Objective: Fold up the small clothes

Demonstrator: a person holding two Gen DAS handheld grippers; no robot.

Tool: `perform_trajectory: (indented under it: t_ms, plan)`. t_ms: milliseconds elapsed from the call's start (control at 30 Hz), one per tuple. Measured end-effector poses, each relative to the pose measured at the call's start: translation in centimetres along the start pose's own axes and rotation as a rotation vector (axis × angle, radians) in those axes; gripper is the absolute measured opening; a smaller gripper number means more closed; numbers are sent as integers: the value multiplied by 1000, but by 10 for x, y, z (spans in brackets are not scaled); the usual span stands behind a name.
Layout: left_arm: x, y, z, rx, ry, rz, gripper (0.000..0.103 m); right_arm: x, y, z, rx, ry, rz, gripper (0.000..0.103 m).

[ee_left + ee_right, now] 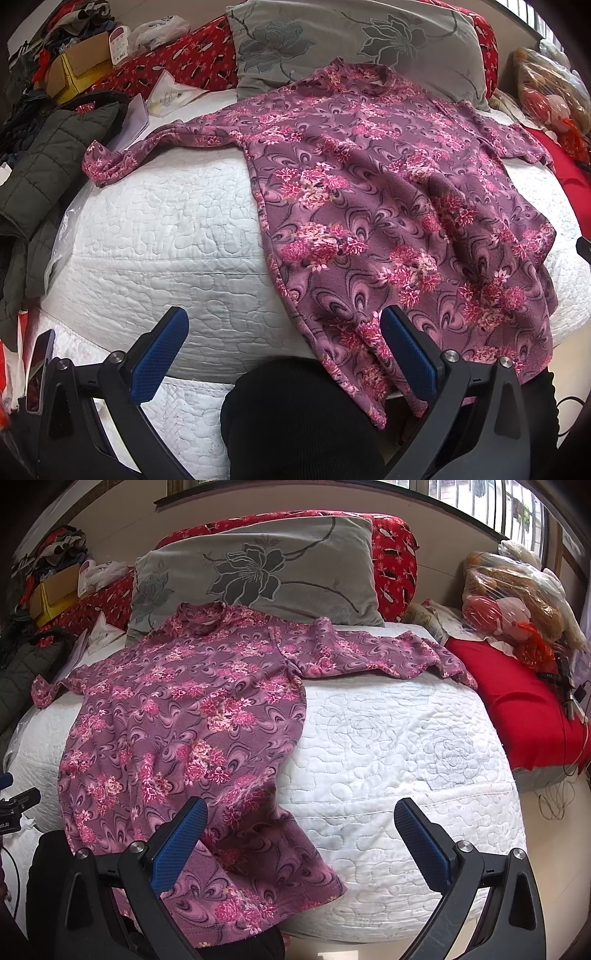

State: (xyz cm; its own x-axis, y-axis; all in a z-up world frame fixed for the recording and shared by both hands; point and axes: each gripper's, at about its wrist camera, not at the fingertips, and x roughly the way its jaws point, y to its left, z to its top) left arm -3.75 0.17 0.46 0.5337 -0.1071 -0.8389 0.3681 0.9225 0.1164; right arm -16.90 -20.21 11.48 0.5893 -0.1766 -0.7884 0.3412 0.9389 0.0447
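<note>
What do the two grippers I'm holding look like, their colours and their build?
Both match: the left gripper and right gripper have black angular plastic arms joined by silver round-head bolts, each finger faced with a blue pad of fine dotted texture. No cables or markings show on them.

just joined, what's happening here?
A person holds two handheld grippers over a white quilted bed. A purple floral top lies spread flat, sleeves out, collar near the grey pillow, hem hanging over the near edge. The left gripper and right gripper are both open near the hem, gripping nothing. No fold made yet.
</note>
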Motion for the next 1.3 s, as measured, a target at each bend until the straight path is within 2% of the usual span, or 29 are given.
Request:
perform_trajectory:
  t_ms: [200,367,467,700,800,833,900,933,967,1033,1067,1167,1300]
  plan:
    - [8,5,2,-13,26,-7,103,3,1,-1,-1,9,1,101]
    - [29,37,7,-138,125,-57,103,9,-6,-2,20,35,26,101]
    - [41,47,7,-174,177,-87,103,16,-14,-5,36,63,45,100]
    - [72,17,0,-104,334,-191,103,43,-33,-17,90,162,82,93]
    - [88,-3,0,-52,396,-193,103,59,-30,-25,85,220,137,91]
    - [94,-8,0,-49,418,-202,98,63,-28,-28,71,230,138,89]
    - [108,-14,-3,-71,482,-248,72,74,-20,-34,10,262,115,79]
    - [113,-15,-4,-95,511,-285,45,81,-14,-38,-33,289,97,74]
    - [114,-13,-4,-140,532,-345,28,84,-10,-41,-73,299,64,66]
    - [109,-10,-3,-173,516,-396,6,79,2,-46,-177,264,21,40]
    - [104,-8,-1,-168,501,-398,3,75,4,-47,-191,255,50,3]
    - [78,8,3,-195,454,-425,3,58,4,-46,-164,254,157,5]
    - [23,47,18,-265,371,-497,2,-2,-21,-28,-16,147,325,5]
